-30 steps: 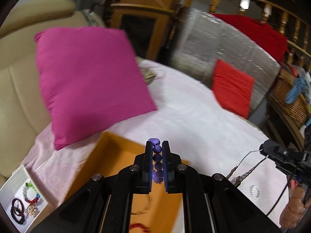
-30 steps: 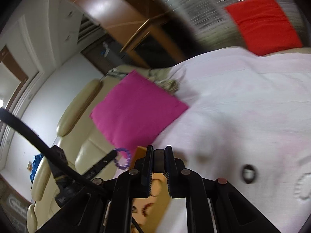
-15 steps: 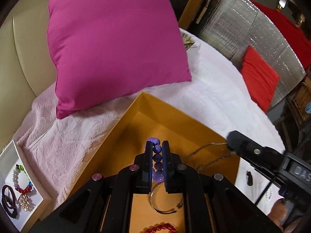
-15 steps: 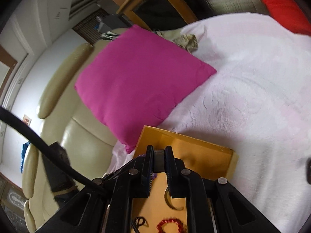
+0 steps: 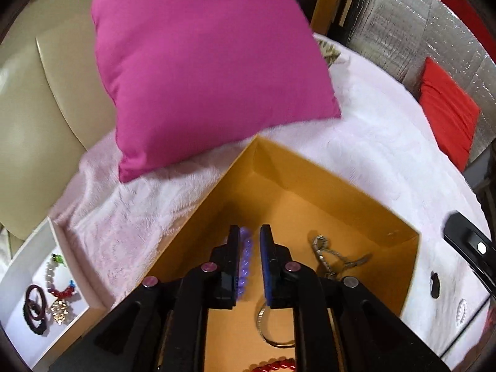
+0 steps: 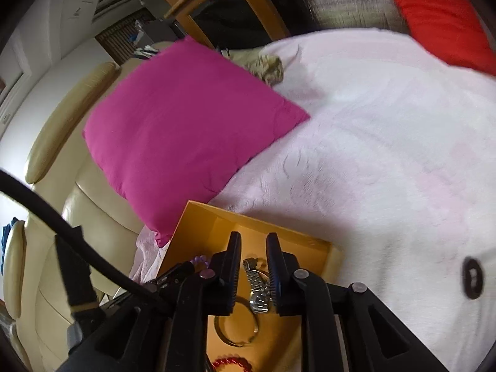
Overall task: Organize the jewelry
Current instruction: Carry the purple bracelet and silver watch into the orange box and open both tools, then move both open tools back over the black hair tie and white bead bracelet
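The left wrist camera looked steeply down along its fingers into the orange box (image 5: 310, 186), close above it, with the magenta cushion (image 5: 204, 62) at twelve o'clock and a white tray (image 5: 18, 282) at eight. The right wrist camera looked down less steeply, from a little farther back, the same box (image 6: 192, 226) at six o'clock and the cushion (image 6: 186, 124) at ten. Both views shared the box, the cushion, the pale pink cover (image 5: 387, 130), the cream sofa (image 5: 40, 117) and the red cushion (image 5: 446, 117).
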`<state>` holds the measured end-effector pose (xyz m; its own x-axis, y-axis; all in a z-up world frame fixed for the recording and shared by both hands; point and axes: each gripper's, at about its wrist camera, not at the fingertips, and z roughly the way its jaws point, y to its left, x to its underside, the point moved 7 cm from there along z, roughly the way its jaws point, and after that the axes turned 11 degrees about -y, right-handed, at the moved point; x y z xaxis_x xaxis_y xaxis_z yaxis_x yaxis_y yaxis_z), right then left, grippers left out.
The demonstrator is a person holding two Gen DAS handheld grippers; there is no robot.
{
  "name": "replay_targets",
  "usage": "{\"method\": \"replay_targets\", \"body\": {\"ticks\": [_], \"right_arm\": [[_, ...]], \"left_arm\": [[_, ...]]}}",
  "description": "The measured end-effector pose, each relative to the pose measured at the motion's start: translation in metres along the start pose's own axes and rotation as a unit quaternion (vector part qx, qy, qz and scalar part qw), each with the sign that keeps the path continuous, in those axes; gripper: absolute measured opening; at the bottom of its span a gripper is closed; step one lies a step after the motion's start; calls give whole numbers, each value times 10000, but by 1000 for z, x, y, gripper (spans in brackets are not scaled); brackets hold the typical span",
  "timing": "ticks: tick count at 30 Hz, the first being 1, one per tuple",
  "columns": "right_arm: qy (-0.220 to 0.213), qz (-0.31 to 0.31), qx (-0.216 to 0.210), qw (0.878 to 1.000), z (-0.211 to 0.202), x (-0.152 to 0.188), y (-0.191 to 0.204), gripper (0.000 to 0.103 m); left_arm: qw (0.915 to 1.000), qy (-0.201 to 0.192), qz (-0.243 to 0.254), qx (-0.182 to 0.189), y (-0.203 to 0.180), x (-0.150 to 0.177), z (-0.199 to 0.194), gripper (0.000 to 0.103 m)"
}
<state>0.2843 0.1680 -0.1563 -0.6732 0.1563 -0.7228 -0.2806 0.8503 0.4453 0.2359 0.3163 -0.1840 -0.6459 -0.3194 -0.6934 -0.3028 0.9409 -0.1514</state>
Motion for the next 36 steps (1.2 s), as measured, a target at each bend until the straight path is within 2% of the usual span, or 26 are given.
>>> {"method": "replay_targets", "body": {"ticks": [3, 5, 6, 7, 8, 9, 10, 11, 14, 18, 24, 28, 30, 32, 36], "right_arm": [[-192, -76, -37, 9998, -33, -8, -15, 19], [-342, -69, -8, 9994, -66, -13, -39, 19], [-386, -51, 25, 9992, -78, -15, -47, 21], [-441, 7, 92, 9990, -99, -15, -68, 26], [-484, 84, 164, 9987, -116, -14, -87, 36], [-538, 173, 248, 9981, -130, -14, -103, 42], [-686, 340, 420, 9962, -153, -12, -129, 53], [-815, 450, 544, 9942, -171, -11, -150, 55], [-996, 807, 860, 9880, -213, -1, -203, 55], [-1251, 1362, 1078, 9768, -252, 17, -263, 54], [-1188, 1827, 1218, 9683, -256, 43, -315, 54], [-824, 1979, 1333, 9676, -242, 56, -335, 51], [-658, 1738, 1557, 9702, -235, 58, -339, 48], [-559, 1808, 1530, 9699, -229, 59, -342, 44], [-398, 1780, 1750, 9675, -219, 62, -352, 43]], "left_arm": [[9992, -376, 122, 74, -22, -11, -26, 19], [9973, -658, 198, 263, -45, -17, -45, 23], [9958, -785, 239, 402, -58, -18, -54, 29], [9936, -917, 301, 590, -74, -17, -65, 35], [9913, -1003, 365, 766, -91, -16, -73, 37], [9895, -1045, 428, 899, -103, -14, -77, 39], [9868, -1075, 549, 1084, -123, -10, -82, 39], [9845, -1065, 666, 1224, -140, -4, -84, 39], [9805, -878, 930, 1491, -180, 15, -83, 39], [9771, -594, 1273, 1599, -226, 41, -70, 39], [9709, -321, 1753, 1602, -263, 68, -49, 39], [9694, -107, 1939, 1499, -270, 83, -30, 39], [9709, 21, 1892, 1471, -268, 85, -21, 39], [9734, 126, 1783, 1431, -264, 84, -11, 39], [9766, 248, 1534, 1484, -259, 86, -6, 39]]}}
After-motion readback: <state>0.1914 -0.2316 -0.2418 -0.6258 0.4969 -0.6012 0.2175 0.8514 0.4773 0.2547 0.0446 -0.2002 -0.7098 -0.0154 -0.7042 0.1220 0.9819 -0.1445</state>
